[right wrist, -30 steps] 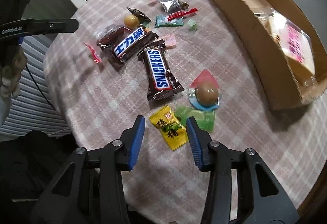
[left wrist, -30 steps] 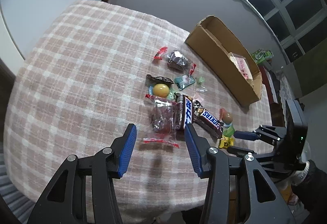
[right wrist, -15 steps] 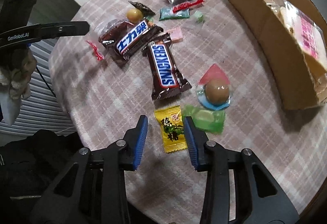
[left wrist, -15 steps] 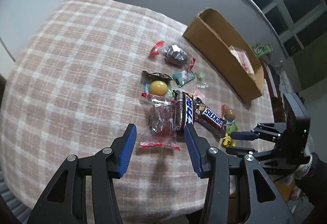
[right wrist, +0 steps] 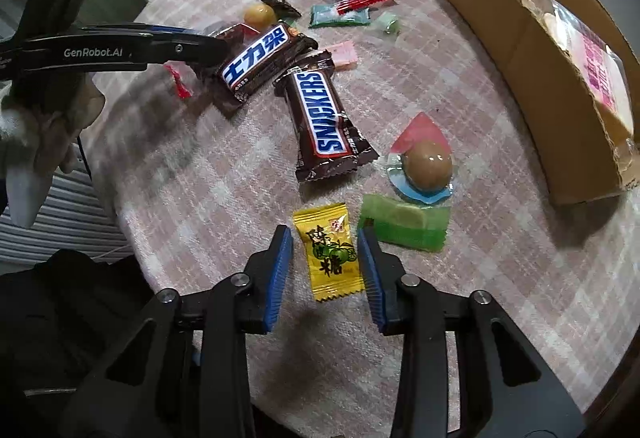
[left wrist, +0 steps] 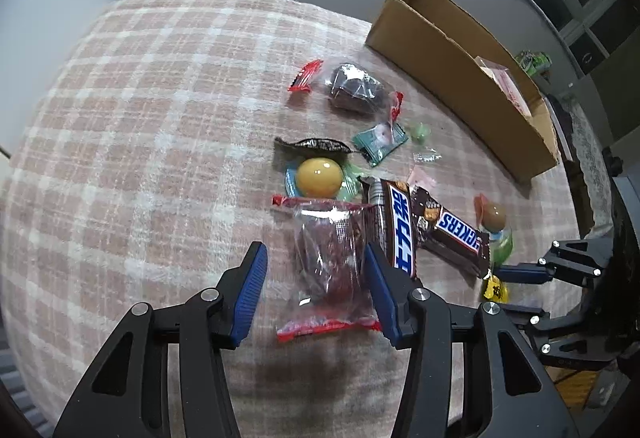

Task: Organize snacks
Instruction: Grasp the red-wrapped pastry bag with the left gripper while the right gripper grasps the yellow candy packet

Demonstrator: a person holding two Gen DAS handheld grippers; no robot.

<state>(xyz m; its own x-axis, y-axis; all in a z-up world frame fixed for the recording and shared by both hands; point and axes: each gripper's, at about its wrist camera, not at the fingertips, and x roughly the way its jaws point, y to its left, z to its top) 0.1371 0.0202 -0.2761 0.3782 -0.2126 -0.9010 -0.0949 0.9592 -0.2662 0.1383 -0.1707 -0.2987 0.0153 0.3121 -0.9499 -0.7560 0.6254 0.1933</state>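
Snacks lie scattered on a pink plaid table. My left gripper (left wrist: pixel 314 262) is open, its jaws on either side of a clear red-edged packet with a dark snack (left wrist: pixel 330 262), not closed on it. My right gripper (right wrist: pixel 325 244) is open, its jaws on either side of a yellow candy packet (right wrist: pixel 329 252). Two Snickers bars (right wrist: pixel 324 120) (right wrist: pixel 260 60) lie in the middle. A brown wrapped egg (right wrist: pixel 428 164) and a green packet (right wrist: pixel 404 224) lie beside the yellow candy. A yellow ball (left wrist: pixel 319 177) lies beyond the clear packet.
An open cardboard box (right wrist: pixel 516 50) with a pink-printed bag (right wrist: pixel 600 78) inside stands along the table's right side. More small wrapped sweets (left wrist: pixel 354 86) lie near the box. The table edge runs close under both grippers.
Both grippers have moved forward and down toward the table. The left now straddles the clear packet, the right straddles the yellow candy. Nothing has been picked up.
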